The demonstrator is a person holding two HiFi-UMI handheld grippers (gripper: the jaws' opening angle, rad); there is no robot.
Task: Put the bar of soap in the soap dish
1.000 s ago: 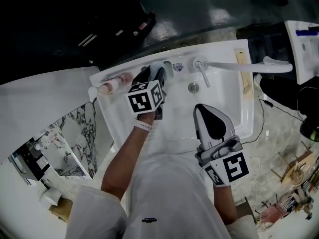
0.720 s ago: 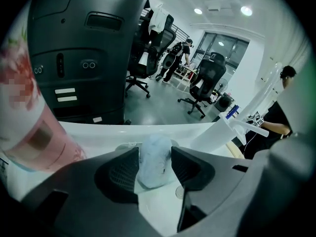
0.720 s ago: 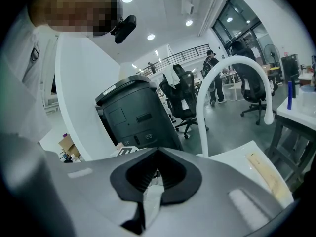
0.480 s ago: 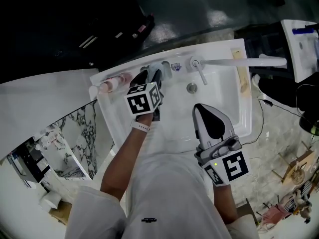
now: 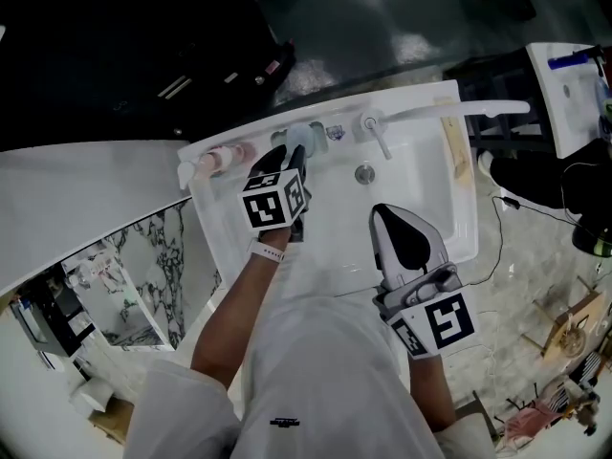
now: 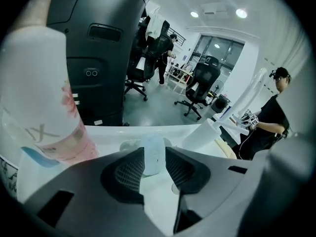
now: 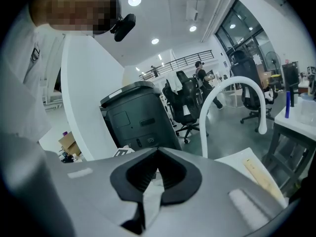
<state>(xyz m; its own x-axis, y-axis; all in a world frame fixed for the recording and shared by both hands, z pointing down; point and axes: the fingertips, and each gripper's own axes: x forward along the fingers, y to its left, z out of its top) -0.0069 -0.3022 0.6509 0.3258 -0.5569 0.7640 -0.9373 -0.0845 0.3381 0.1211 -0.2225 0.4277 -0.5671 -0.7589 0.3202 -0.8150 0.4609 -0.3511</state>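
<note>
**Left gripper (image 5: 292,151) pinching bar of soap (image 6: 153,154) at far rim of sink (image 5: 330,220)**

Head view: The person stands at the near side of a white sink. The left gripper reaches to the far left part of the rim and points steeply down. A pink bottle (image 5: 222,158) lies on the far left corner of the rim, just left of that gripper. The faucet (image 5: 375,130) stands right of the gripper on the far rim, and its long spout runs off to the right. The drain (image 5: 364,172) sits in the basin near the faucet. A wooden strip (image 5: 457,151) lies along the right rim. The right gripper (image 5: 384,213) hangs over the near right part of the basin, well apart from the left one.

Left gripper view: The jaws have just been closing, with the pale blue-white bar of soap between them. The bar stands upright and both ribbed pads bear on its sides. The pink bottle looms close at the left. A clear rounded piece lies on the rim just behind the bar; it cannot be told whether this is the soap dish.

Right gripper view: The jaw tips are pressed together with nothing between them. The white spout arches at the right, and a dark cabinet stands beyond the sink.
</note>
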